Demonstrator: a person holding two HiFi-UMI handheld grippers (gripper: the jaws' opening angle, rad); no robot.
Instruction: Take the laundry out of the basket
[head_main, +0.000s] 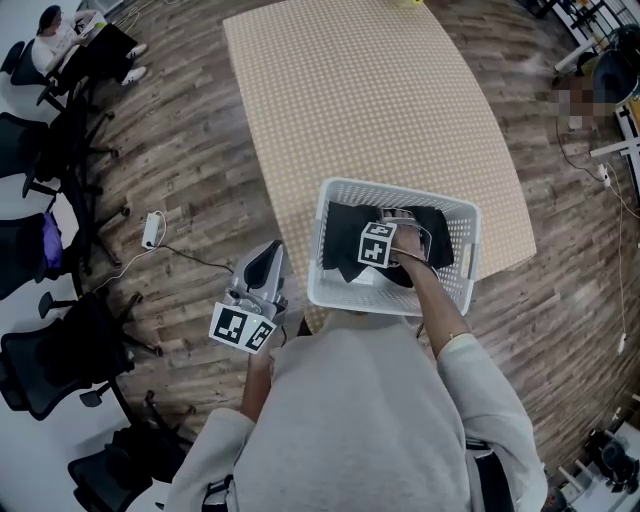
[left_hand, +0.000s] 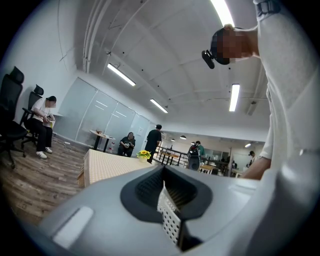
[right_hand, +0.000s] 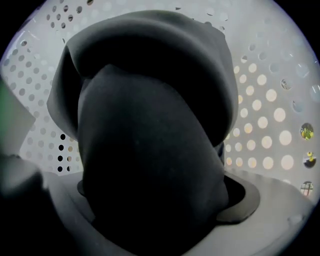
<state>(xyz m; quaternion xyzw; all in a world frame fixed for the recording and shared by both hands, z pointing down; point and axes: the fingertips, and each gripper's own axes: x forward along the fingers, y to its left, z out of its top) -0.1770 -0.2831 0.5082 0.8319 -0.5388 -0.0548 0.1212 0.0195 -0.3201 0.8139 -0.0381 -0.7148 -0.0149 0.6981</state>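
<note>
A white perforated laundry basket (head_main: 330, 292) stands on the near end of the beige table (head_main: 360, 100). Dark laundry (head_main: 345, 238) lies bunched inside it. My right gripper (head_main: 405, 240) reaches down into the basket and rests on this cloth, jaws spread wide. In the right gripper view the dark laundry (right_hand: 150, 150) fills the space between the jaws and hides the pads; the basket wall (right_hand: 270, 100) stands behind. My left gripper (head_main: 262, 265) hangs left of the basket, off the table's edge, pointing away. It is shut (left_hand: 167, 215) with nothing in it.
Black office chairs (head_main: 50, 360) line the left side of the wooden floor, with a power strip and cable (head_main: 152, 230) near them. A person sits at the far left (head_main: 60, 40). Yellow flowers (left_hand: 144, 154) stand at the table's far end.
</note>
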